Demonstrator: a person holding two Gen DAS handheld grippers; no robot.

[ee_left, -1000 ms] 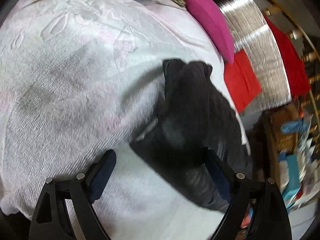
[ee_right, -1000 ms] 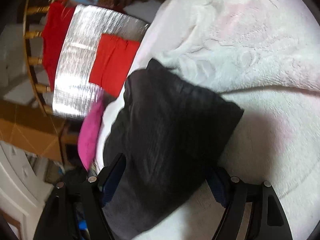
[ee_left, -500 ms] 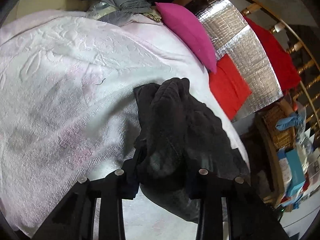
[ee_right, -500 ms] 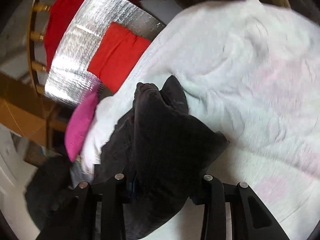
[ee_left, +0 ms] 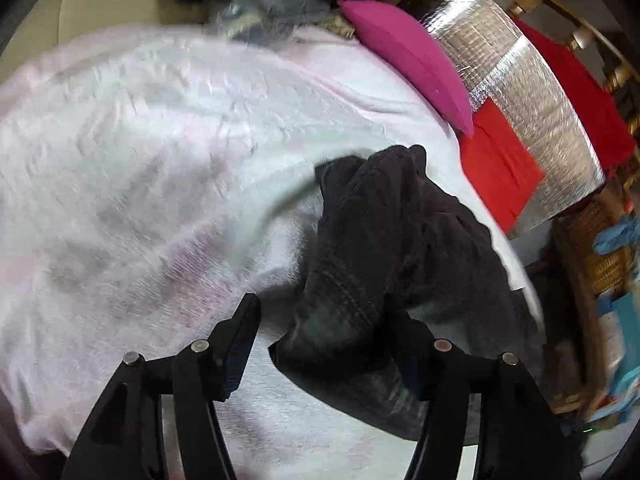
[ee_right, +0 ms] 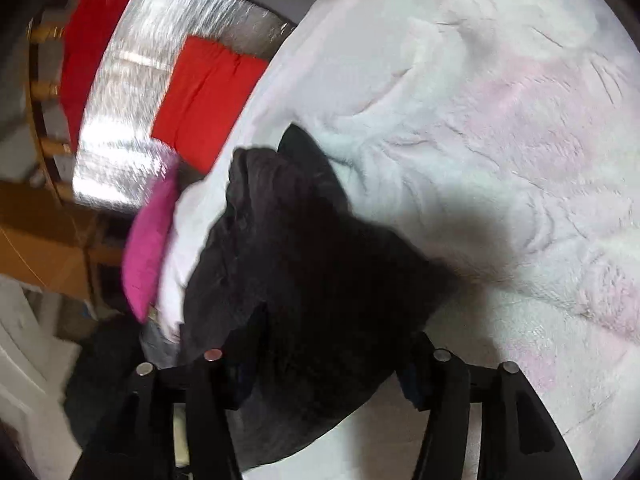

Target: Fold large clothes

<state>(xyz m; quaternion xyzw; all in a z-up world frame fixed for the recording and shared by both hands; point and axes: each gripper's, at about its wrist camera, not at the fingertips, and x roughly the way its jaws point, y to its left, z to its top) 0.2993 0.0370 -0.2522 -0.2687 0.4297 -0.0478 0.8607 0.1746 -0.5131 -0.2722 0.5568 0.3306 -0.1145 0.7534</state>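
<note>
Both grippers hover spread over the bed.
Left gripper (ee_left: 324,344) and right gripper (ee_right: 332,354) straddle black garment (ee_left: 384,256) on white blanket (ee_left: 140,184).

black garment (ee_left: 384,248) on pale pink-white blanket (ee_left: 160,152); magenta pillow (ee_left: 408,60), red cloth (ee_left: 500,168), silver foil sheet (ee_left: 516,80)

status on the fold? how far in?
Done: the black garment is already bunched into a compact bundle on the white blanket. In hand: both the left claw and right claw stand open around it, gripping nothing. Left: it looks lumpy, so flatten and square it.
</note>
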